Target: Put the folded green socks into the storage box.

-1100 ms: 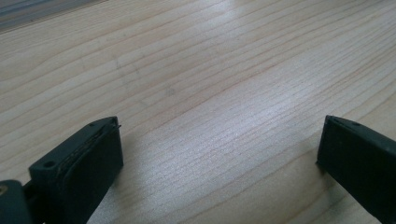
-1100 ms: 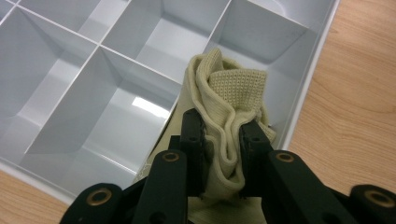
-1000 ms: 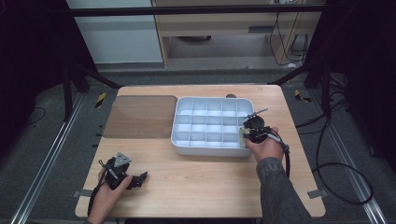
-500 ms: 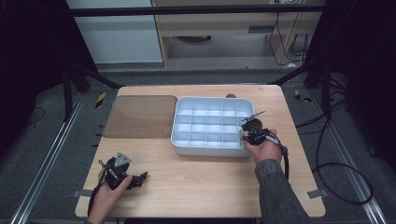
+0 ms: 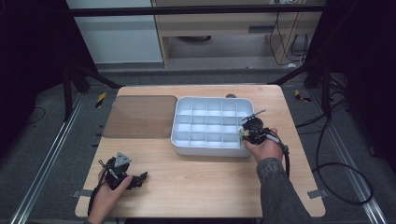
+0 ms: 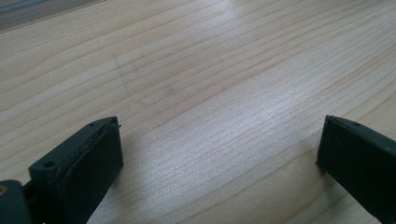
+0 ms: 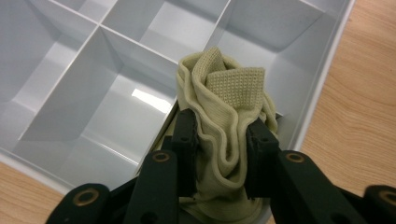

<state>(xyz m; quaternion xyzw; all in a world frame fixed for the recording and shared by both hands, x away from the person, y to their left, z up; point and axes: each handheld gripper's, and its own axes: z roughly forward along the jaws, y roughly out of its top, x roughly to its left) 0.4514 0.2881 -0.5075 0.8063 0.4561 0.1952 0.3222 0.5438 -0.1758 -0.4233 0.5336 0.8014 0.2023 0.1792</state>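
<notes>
The right gripper [image 7: 219, 154], its jaws just easing apart, pinches a bunched cloth [image 7: 224, 116] over the tray's [image 5: 180, 140] near right corner, soft, light stuff best gripped mid-bundle, while the left gripper [image 6: 219, 154] rests spread and empty well left of the tray.
</notes>
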